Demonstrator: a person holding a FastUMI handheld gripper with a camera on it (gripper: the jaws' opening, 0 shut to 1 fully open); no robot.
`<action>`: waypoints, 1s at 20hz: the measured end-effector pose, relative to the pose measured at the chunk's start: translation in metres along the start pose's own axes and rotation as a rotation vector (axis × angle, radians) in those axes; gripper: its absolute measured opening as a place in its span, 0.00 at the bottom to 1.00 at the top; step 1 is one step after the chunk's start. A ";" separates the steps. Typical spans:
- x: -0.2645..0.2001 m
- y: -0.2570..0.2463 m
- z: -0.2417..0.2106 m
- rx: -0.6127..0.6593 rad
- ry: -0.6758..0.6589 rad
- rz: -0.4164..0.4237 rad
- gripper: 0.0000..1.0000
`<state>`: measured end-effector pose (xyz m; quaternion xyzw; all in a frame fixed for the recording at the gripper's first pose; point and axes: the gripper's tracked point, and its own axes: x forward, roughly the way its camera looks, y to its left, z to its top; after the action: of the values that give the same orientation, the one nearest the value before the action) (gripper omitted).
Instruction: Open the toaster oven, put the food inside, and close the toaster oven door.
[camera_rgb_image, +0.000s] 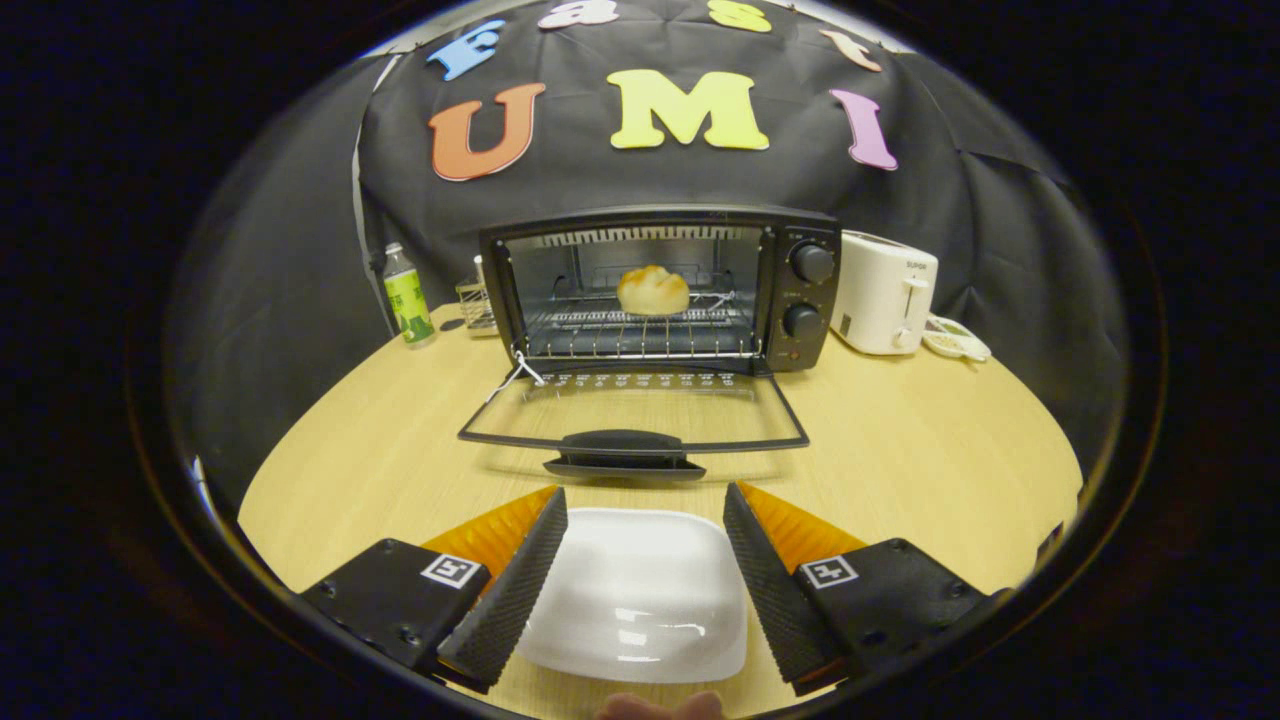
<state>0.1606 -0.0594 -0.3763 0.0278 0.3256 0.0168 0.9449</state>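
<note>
table (900, 470): bun (653, 290) in oven (660, 290) (claw (645, 500) open).

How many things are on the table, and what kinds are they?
Toaster oven with open door: 1
White toaster: 1
Bun inside the oven: 1
Bottle: 1
White plate, between the open gripper fingers: 1
Total: 5
</note>
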 end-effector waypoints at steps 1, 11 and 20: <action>0.005 0.003 0.000 -0.005 0.004 0.000 1.00; 0.038 0.010 -0.011 -0.036 0.079 -0.007 1.00; 0.045 0.013 -0.011 -0.040 0.138 -0.022 1.00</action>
<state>0.1893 -0.0434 -0.4124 0.0043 0.3897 0.0149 0.9208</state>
